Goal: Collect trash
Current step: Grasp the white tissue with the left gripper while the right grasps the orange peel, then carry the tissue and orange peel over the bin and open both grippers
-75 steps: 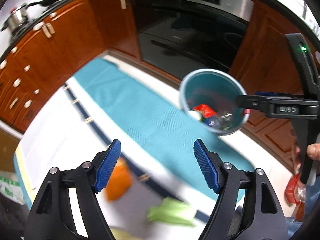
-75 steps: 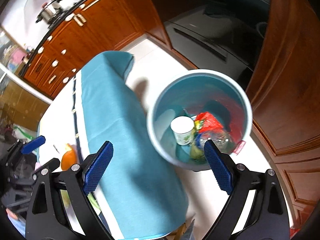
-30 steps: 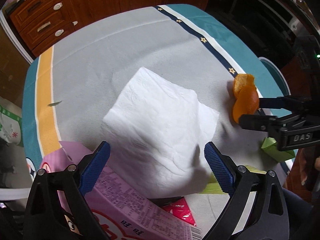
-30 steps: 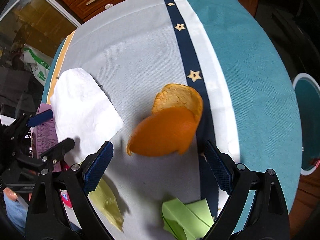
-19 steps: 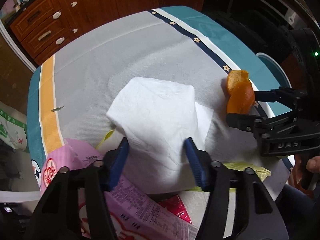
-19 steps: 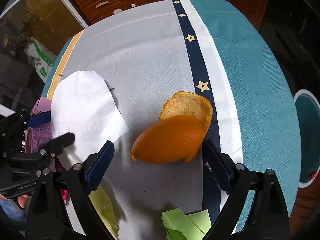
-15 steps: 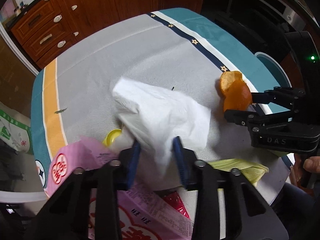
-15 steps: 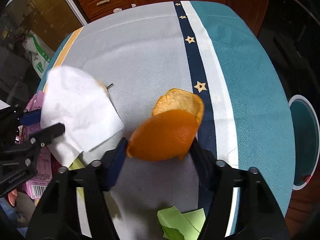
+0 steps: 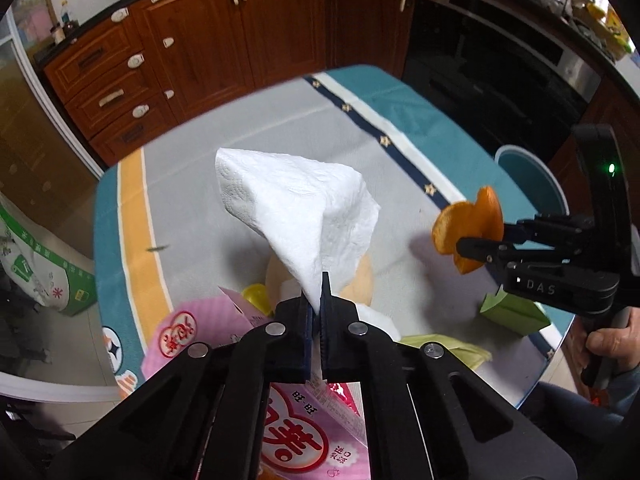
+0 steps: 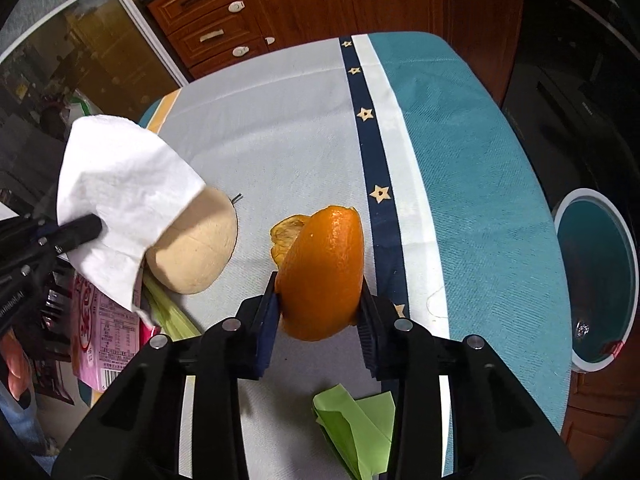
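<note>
Gripping a white paper napkin [image 9: 304, 208] by one corner, the left gripper [image 9: 321, 300] has its jaws pressed fully together on the paper, and the napkin stands lifted clear of the bench [image 9: 248, 148], draping down in a loose cone. In the right wrist view the same napkin [image 10: 120, 188] hangs at the left edge, partly covering a round beige thing [image 10: 196, 248] (a fruit or bun, I cannot tell which) that rests on the cloth.

The right gripper [image 10: 318, 312] holds an orange peel [image 10: 324, 272] between its blue pads; its jaws are closing on it, both pads against the rind. A smaller curled piece of the peel shows just behind the big one. From the left wrist view the peel [image 9: 468, 228] is raised off the cloth at the tip of the right gripper [image 9: 464, 246], and a hand [image 9: 608, 344] grips that tool's handle at the far right.

Other litter lies on the bench: a pink printed packet [image 9: 296, 424] under the left gripper, a small yellow thing [image 9: 254, 294] beside it, a folded green paper [image 10: 356, 416] near the front edge, and a pale green stalk [image 10: 168, 316] next to the beige thing. A blue bin [image 10: 596, 280] with a white rim stands on the floor just beyond the right end of the bench, apart from both grippers
</note>
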The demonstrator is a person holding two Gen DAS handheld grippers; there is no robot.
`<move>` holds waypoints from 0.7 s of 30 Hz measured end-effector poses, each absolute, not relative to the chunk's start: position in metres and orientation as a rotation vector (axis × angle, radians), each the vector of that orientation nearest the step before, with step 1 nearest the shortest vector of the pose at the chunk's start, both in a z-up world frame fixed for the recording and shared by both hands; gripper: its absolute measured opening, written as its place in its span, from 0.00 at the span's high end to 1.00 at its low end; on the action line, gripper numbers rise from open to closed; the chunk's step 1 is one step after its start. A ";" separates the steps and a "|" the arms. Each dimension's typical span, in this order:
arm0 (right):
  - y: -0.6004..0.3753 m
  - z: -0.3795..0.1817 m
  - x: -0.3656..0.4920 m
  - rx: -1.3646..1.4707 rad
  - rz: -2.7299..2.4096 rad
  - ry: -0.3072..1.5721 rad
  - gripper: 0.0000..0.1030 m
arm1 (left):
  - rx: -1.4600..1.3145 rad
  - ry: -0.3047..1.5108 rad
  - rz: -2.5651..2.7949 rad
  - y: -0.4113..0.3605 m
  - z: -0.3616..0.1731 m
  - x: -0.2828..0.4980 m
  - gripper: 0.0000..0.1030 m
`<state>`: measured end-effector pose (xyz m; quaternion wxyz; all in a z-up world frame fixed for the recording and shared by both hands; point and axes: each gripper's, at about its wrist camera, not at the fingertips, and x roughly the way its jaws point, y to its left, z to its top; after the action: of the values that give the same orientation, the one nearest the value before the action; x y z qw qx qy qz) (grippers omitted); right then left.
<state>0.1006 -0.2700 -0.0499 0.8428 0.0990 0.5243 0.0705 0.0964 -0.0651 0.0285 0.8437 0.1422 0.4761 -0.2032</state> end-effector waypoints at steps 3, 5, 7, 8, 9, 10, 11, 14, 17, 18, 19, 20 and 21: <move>-0.276 -0.041 0.094 0.231 0.148 1.084 0.68 | 0.280 0.963 -0.420 -0.062 0.048 0.099 0.97; -0.283 -0.036 0.087 0.245 0.142 1.070 0.68 | 0.264 0.947 -0.419 -0.060 0.058 0.100 0.97; -0.288 -0.031 0.082 0.258 0.136 1.056 0.68 | 0.252 0.931 -0.421 -0.060 0.068 0.100 0.97; -0.293 -0.027 0.079 0.266 0.130 1.045 0.68 | 0.249 0.925 -0.424 -0.061 0.072 0.099 0.97; -0.296 -0.025 0.076 0.271 0.126 1.039 0.68 | 0.248 0.921 -0.429 -0.063 0.075 0.097 0.97; -0.301 -0.022 0.073 0.278 0.121 1.029 0.68 | 0.249 0.915 -0.434 -0.065 0.078 0.095 0.97; -0.303 -0.021 0.071 0.283 0.118 1.022 0.68 | 0.254 0.907 -0.443 -0.069 0.082 0.092 0.97; -0.315 -0.015 0.064 0.302 0.106 1.000 0.68 | 0.263 0.902 -0.471 -0.081 0.088 0.087 0.97; -0.330 -0.010 0.056 0.325 0.089 0.978 0.68 | 0.287 0.903 -0.510 -0.103 0.089 0.081 0.97; -0.337 -0.009 0.053 0.334 0.082 0.973 0.68 | 0.296 0.902 -0.524 -0.111 0.088 0.079 0.97; -0.343 -0.008 0.051 0.342 0.074 0.969 0.68 | 0.305 0.902 -0.544 -0.123 0.088 0.077 0.97; -0.352 -0.007 0.047 0.354 0.060 0.962 0.68 | 0.311 0.902 -0.562 -0.131 0.087 0.075 0.97; -0.359 -0.006 0.045 0.362 0.050 0.957 0.68 | 0.316 0.903 -0.583 -0.142 0.086 0.074 0.97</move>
<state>0.0450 -0.3589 -0.0060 0.8717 0.1731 0.4578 0.0237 0.0739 -0.1417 0.0863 0.8471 0.1497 0.4284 -0.2764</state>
